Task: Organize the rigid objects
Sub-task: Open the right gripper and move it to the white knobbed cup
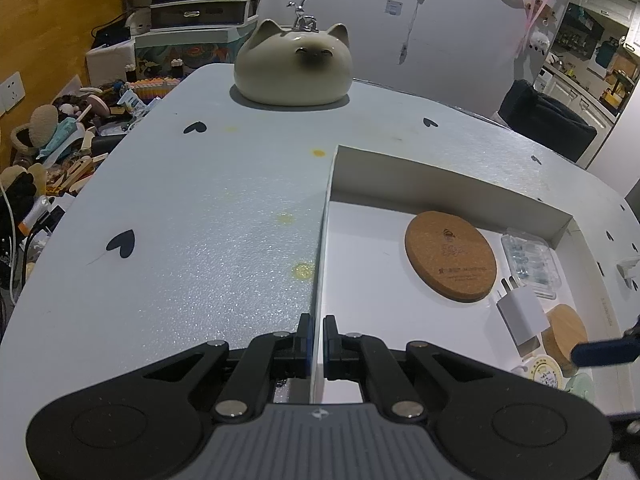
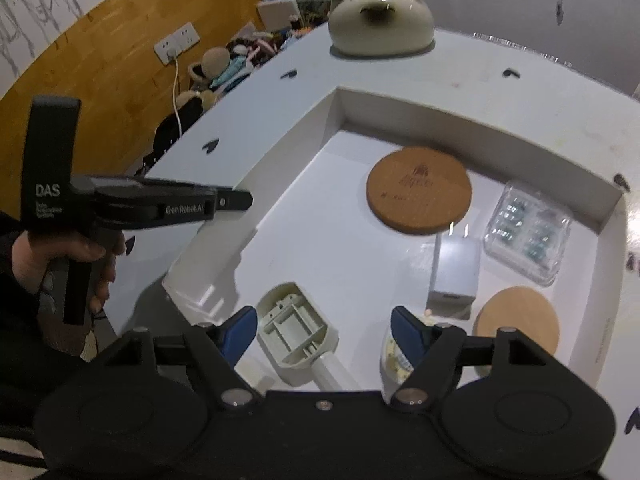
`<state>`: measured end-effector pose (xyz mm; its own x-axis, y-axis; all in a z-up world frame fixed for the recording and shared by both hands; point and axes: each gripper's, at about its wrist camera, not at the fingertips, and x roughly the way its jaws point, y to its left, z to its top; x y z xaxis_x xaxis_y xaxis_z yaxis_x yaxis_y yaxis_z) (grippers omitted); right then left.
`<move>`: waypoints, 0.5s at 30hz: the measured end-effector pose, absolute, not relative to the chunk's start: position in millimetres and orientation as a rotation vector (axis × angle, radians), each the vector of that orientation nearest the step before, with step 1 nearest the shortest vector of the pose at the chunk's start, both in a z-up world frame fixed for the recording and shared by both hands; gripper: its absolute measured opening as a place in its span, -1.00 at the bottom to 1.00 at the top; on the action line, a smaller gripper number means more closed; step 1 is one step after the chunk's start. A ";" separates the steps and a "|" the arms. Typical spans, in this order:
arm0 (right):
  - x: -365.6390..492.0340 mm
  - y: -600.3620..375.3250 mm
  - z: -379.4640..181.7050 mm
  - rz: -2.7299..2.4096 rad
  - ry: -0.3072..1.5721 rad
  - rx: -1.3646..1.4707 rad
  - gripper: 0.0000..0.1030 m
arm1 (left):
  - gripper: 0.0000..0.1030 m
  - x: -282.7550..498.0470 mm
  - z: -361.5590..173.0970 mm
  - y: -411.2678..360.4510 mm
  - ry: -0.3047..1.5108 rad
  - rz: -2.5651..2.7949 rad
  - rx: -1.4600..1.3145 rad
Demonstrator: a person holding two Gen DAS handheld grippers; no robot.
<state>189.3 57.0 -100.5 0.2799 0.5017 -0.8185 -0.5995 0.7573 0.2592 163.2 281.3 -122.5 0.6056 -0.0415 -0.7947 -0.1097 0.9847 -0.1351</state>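
The right claw (image 2: 324,326) stands apart over the low middle of its frame, nothing pressed between its pads; the grey plastic shell (image 2: 294,330) lies in the box (image 2: 472,130) just inside the left pad, its white handle running down toward the frame's bottom, so its long axis points roughly back at the claw. This hand is plainly the nearer one. The left claw (image 1: 317,334) is clamped together on the box's left wall. Further up lie a charger (image 2: 454,270), two cork coasters and a clear case, with a cat-shaped pot (image 2: 380,20) on the surface (image 1: 180,208) beyond.
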 end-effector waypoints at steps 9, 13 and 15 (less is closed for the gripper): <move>207.6 20.6 -74.5 0.672 0.927 0.010 0.60 | -0.94 162.6 -121.8 280.8 0.921 0.044 -0.176; 221.8 -6.5 -66.3 0.583 0.882 0.067 0.61 | -0.94 162.4 -121.8 281.0 0.921 0.044 -0.178; 227.7 -20.8 -62.0 0.534 0.858 0.084 0.62 | -0.94 162.6 -121.8 280.7 0.921 0.044 -0.177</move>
<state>227.7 -20.8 -62.0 0.5320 0.4799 -0.6976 -0.4138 0.8662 0.2803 162.6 280.7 -121.8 0.6050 -0.0383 -0.7953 -0.1133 0.9845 -0.1335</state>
